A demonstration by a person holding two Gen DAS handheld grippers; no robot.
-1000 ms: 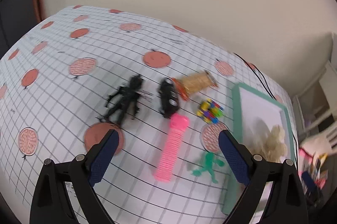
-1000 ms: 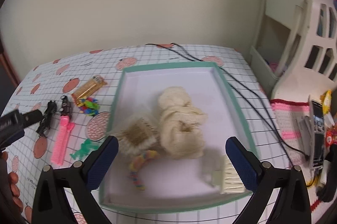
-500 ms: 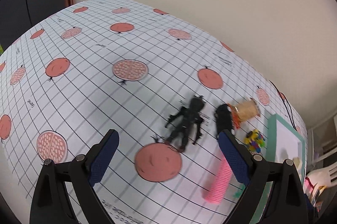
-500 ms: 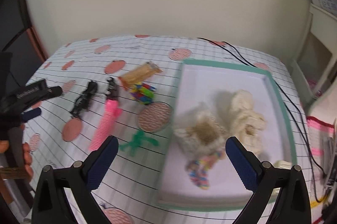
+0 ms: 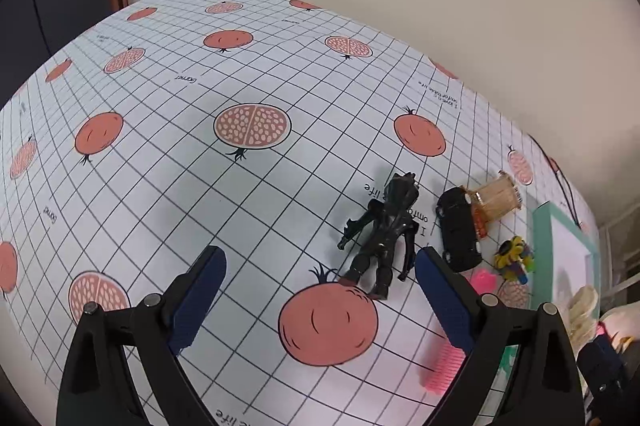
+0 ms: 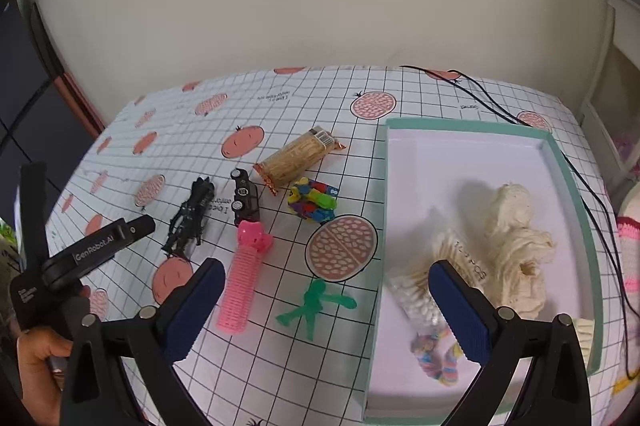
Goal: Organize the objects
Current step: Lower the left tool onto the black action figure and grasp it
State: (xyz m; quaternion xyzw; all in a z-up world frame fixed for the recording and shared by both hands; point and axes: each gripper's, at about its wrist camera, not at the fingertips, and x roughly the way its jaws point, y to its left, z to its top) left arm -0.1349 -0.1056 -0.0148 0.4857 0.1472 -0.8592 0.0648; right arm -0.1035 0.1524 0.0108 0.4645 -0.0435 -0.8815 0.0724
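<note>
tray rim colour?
Mint green rim, white inside. Clearest in the right wrist view.

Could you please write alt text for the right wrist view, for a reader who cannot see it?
The open right gripper hovers over a pomegranate-print tablecloth where a green toy figure, pink hair roller and black toy car lie left of a teal-rimmed tray holding cream yarn.

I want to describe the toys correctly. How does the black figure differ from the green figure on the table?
The black figure is dark, bulky and detailed; the green figure is bright, thin and plain like a stick man. The black figure lies at the left of the group, beside the black car; the green figure lies close to the tray. Both lie flat on the tablecloth, outside the tray.
</note>
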